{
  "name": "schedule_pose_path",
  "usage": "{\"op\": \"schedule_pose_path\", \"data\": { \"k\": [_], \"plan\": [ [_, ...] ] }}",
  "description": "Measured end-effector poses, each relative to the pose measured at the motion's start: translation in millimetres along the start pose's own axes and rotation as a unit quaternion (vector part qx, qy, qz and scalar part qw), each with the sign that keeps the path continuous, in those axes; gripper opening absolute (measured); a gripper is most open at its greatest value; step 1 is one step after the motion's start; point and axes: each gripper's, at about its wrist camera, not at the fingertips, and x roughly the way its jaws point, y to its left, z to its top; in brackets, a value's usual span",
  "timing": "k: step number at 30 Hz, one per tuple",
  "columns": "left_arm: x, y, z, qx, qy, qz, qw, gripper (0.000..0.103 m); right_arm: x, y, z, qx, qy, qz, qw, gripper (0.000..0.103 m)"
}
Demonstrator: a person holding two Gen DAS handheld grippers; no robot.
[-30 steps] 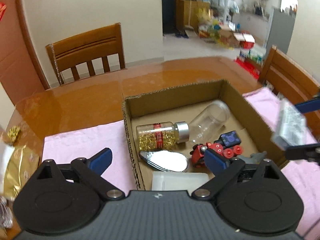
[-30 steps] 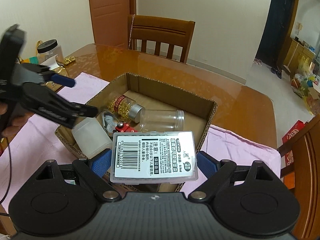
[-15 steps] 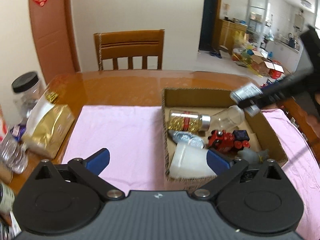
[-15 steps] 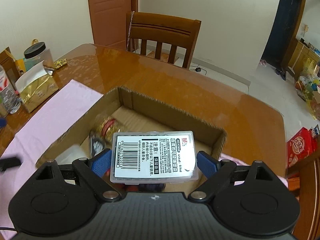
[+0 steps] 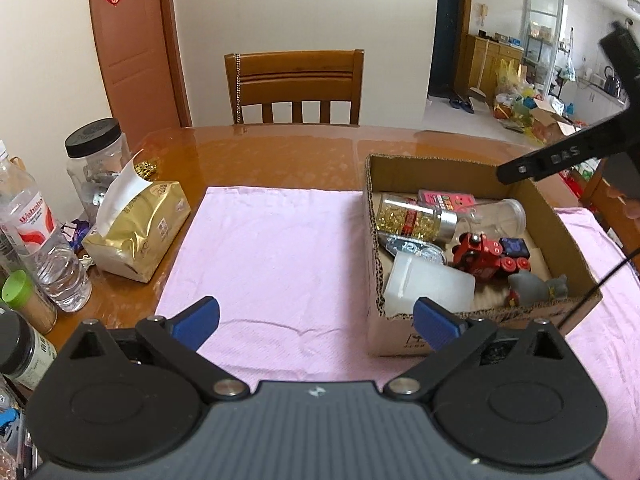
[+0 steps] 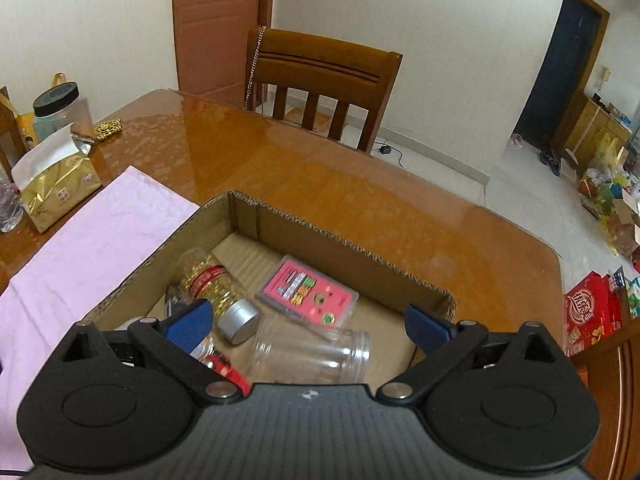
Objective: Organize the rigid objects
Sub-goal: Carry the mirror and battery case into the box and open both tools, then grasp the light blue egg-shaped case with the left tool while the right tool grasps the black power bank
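A cardboard box (image 5: 560,216) (image 6: 344,240) stands on the pink cloth (image 5: 276,256). In it lie a flat pink-faced case (image 6: 308,292) (image 5: 446,199), a gold-pill bottle (image 5: 416,218) (image 6: 212,284), a clear jar (image 6: 312,354) (image 5: 496,216), a red toy train (image 5: 488,256), a white container (image 5: 428,286) and a grey figure (image 5: 536,288). My right gripper (image 6: 308,322) is open and empty above the box; its arm shows in the left wrist view (image 5: 560,156). My left gripper (image 5: 316,318) is open and empty over the cloth, left of the box.
A gold tissue pack (image 5: 136,228) (image 6: 56,192), a black-lidded jar (image 5: 94,152), a water bottle (image 5: 40,240) and other bottles stand along the table's left edge. A wooden chair (image 5: 294,80) stands behind the brown table (image 6: 320,176).
My right gripper opened and let go of the flat case, which now lies pink face up in the box. My left gripper moved back and left, away from the box.
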Motion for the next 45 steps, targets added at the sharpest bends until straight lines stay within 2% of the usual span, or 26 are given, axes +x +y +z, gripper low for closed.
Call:
{"op": "schedule_pose_path", "data": {
  "k": [7, 12, 15, 18, 22, 26, 32, 38, 45],
  "plan": [
    [-5.4, -1.4, -9.8, -0.001, -0.002, -0.001, 1.0000, 0.102, -45.5, 13.8, -29.8, 0.010, -0.021, 0.018, 1.000, 0.103],
    [-7.1, -3.2, -17.5, 0.005, 0.000, 0.000, 1.0000, 0.102, -73.7, 37.5, -66.6, 0.003, -0.025, 0.027, 0.999, 0.103],
    [-8.2, -5.5, -23.3, 0.011, -0.005, 0.013, 0.9998, 0.102, -78.6, 52.2, -92.2, 0.007, -0.014, 0.033, 0.999, 0.103],
    [-9.4, -5.8, -29.0, 0.013, -0.011, 0.025, 0.9996, 0.102, -70.4, 67.5, -119.2, 0.007, 0.004, 0.041, 0.999, 0.103],
    [-8.2, -4.0, -37.0, 0.004, 0.000, 0.017, 0.9999, 0.102, -39.5, 83.7, -150.6, 0.008, 0.044, 0.045, 0.998, 0.103],
    [-7.2, -3.4, -45.0, 0.000, 0.013, 0.013, 0.9998, 0.102, -10.9, 97.6, -165.7, 0.011, 0.065, 0.031, 0.997, 0.103],
    [-6.3, -1.6, -51.0, -0.005, 0.026, 0.012, 0.9996, 0.102, 13.4, 118.3, -171.4, -0.014, 0.068, 0.016, 0.997, 0.103],
    [-3.6, -4.0, -51.0, -0.007, 0.032, 0.006, 0.9994, 0.102, 20.6, 102.3, -170.5, 0.045, 0.069, 0.021, 0.996, 0.103],
    [1.8, -17.2, -46.6, 0.008, 0.033, -0.008, 0.9994, 0.102, 19.2, 72.7, -179.5, 0.102, 0.074, -0.026, 0.992, 0.103]
  ]
}}
